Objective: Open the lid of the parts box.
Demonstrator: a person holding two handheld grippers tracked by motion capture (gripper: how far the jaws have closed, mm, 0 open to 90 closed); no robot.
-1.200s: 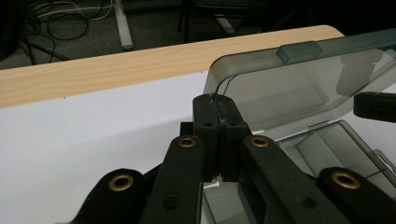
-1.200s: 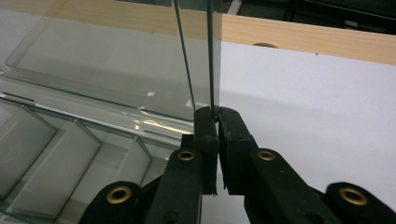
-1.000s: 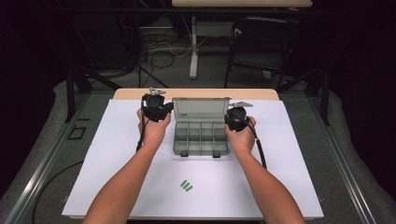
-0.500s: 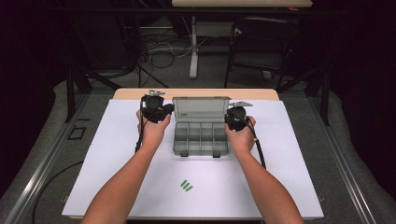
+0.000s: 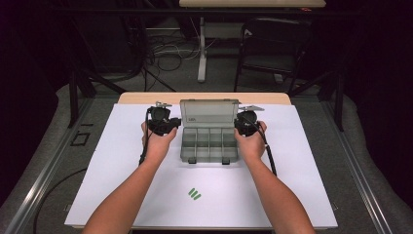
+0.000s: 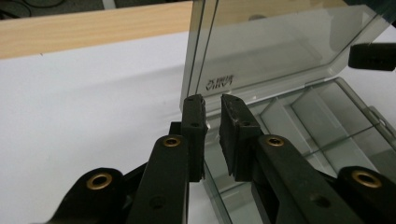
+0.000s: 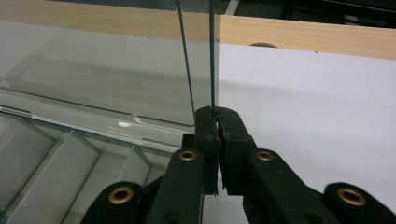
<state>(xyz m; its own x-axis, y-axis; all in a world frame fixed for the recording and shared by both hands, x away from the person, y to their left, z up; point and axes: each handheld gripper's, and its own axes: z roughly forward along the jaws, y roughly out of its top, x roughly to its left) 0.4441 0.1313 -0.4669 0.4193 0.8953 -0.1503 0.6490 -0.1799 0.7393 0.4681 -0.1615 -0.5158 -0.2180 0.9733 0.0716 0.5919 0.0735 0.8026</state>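
White sheeting [image 5: 122, 185] covers my wooden table [image 5: 146, 97], with dark floor and cables behind. At the sheet's middle stands a clear compartment box [image 5: 209, 146], its lid [image 5: 209, 114] raised upright at the far side. I see my left gripper [image 6: 212, 105] at the box's left edge, jaws slightly parted with the lid's left corner just beyond them. My right gripper [image 7: 216, 114] sits at the box's right side, jaws pinched closed on the lid's right edge.
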